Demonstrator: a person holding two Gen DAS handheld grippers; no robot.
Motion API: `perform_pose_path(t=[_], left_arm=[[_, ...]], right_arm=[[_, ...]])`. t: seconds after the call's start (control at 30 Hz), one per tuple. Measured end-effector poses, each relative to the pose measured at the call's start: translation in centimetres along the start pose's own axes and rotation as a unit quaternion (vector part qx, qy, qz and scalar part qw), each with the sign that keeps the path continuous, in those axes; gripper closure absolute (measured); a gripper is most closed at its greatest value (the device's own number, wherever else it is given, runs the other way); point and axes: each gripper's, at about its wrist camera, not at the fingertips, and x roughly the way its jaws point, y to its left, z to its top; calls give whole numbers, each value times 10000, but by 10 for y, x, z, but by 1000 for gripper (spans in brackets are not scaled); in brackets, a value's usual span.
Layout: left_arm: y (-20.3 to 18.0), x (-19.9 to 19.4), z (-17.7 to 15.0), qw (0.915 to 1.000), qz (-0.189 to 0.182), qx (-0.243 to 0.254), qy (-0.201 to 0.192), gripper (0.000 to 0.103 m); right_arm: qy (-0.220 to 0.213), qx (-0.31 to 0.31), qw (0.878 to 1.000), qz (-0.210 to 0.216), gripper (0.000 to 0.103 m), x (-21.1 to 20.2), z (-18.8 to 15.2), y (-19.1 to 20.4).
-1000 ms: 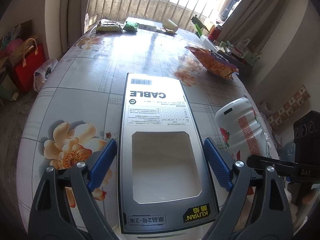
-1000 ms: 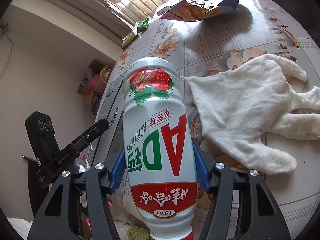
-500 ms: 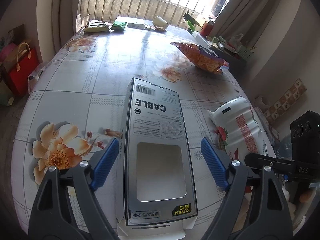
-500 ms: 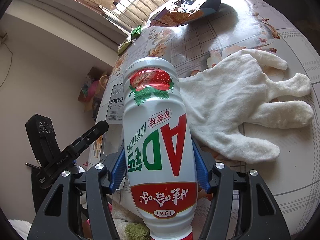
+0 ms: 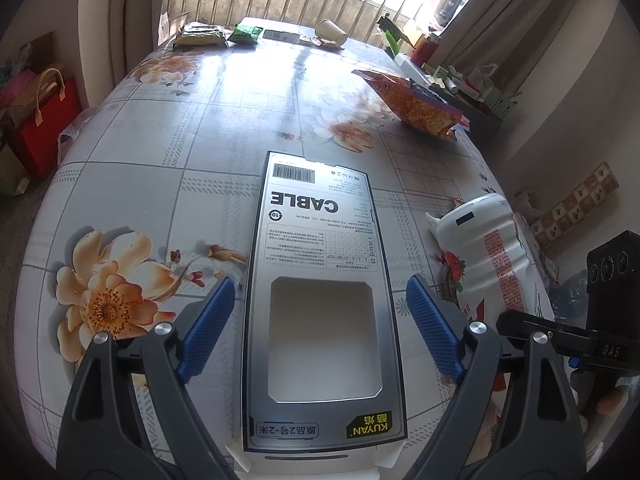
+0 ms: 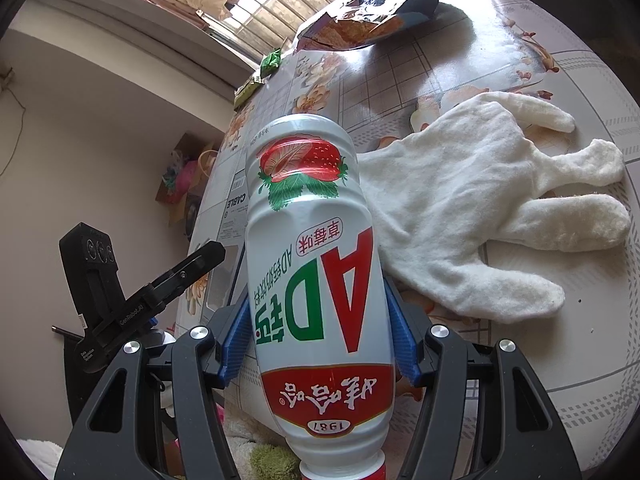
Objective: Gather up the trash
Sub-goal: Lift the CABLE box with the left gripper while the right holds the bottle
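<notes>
Clearly, the right tool [image 6: 318, 336] is clamped on a white drink bottle [image 6: 316, 264], its blue pads [image 6: 236, 340] pressed against both sides of the body; the bottle is held cap-end toward the camera, with its strawberry-printed base pointing away over the table [image 6: 560, 360]. The left tool [image 5: 320, 328] is spread wide, and a flat grey cable box [image 5: 320, 280] is straddled by it: a blue pad [image 5: 206, 328] is seen on either side of the box, with a narrow gap at each edge, so the box is not gripped. The box lies flat on the table, its near end at the table's edge by the tool.

Just right of the bottle, a white fluffy glove [image 6: 500, 216] is spread on the floral tablecloth, its cuff tucked behind the bottle. Beyond the glove, an opened orange snack bag [image 6: 372, 20] lies well apart. In the left view the same bag [image 5: 416, 104] is found beyond and to the right of the box. At the table's far end, a paper cup [image 5: 331, 32] on its side and green wrappers [image 5: 245, 34] are seen. A red bag [image 5: 44, 120] stands on the floor left of the table.
</notes>
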Motion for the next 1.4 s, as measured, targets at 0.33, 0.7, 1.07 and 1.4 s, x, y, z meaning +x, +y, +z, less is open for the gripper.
perform_pose_path(t=[0.33,0.7,1.07,1.4], left_arm=[[-2,17,0,9997,177,69,169,18],[-8,21,3,9991,293,317,3,14],[-6,12,2,9991,127,370,-148,40],[-1,-2,0,9996,82,267,-33,35]], right_arm=[[138,10,9999,-36,44,16,4,3],[129,18,9999,22,44,21,7,3],[59,-31,10000,42,44,15,1,6],[-240,-37,9991,355,44,-5,-5,14]])
